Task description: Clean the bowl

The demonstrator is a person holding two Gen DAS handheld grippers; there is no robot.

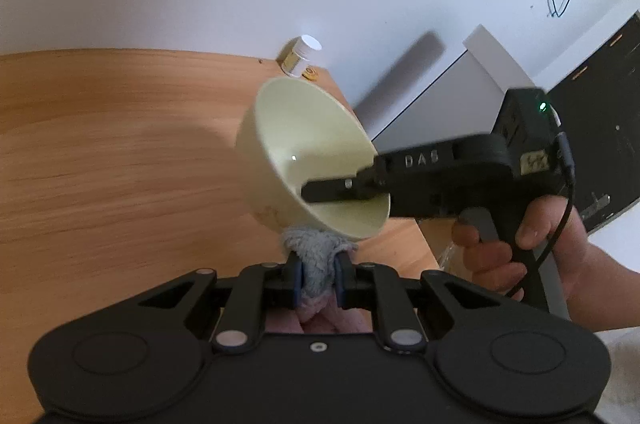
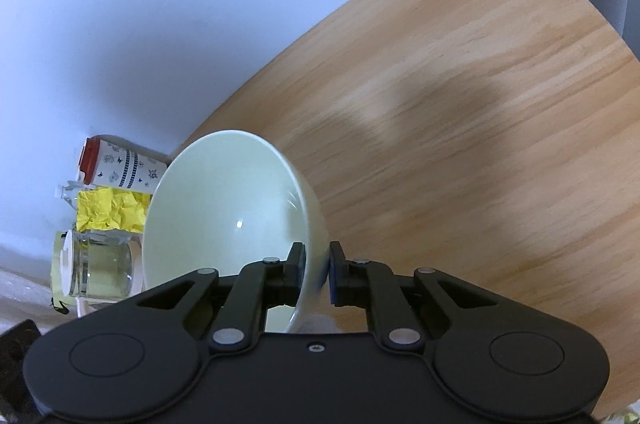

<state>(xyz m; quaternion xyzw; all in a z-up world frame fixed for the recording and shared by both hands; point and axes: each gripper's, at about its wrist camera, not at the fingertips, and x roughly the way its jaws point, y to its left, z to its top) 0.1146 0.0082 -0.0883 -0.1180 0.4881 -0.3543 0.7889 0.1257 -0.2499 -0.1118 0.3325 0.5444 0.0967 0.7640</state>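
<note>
A pale green bowl [image 1: 308,159] hangs tilted above the wooden table [image 1: 120,151], its mouth turned to the right. My right gripper [image 1: 340,189] comes in from the right and is shut on the bowl's rim, one finger inside, one outside. In the right wrist view the same bowl [image 2: 224,207] stands on edge between the right gripper [image 2: 317,264] pads. My left gripper [image 1: 318,274] is shut on a grey-blue fluffy cloth [image 1: 316,256]. The cloth's tip touches the bowl's outer underside.
A white-capped pill bottle [image 1: 301,55] and a yellow disc [image 1: 310,73] sit at the table's far corner by the wall. In the right wrist view a patterned cup [image 2: 120,167], crumpled yellow paper [image 2: 112,209] and a glass jar [image 2: 96,268] crowd the left. A hand [image 1: 520,248] grips the right tool.
</note>
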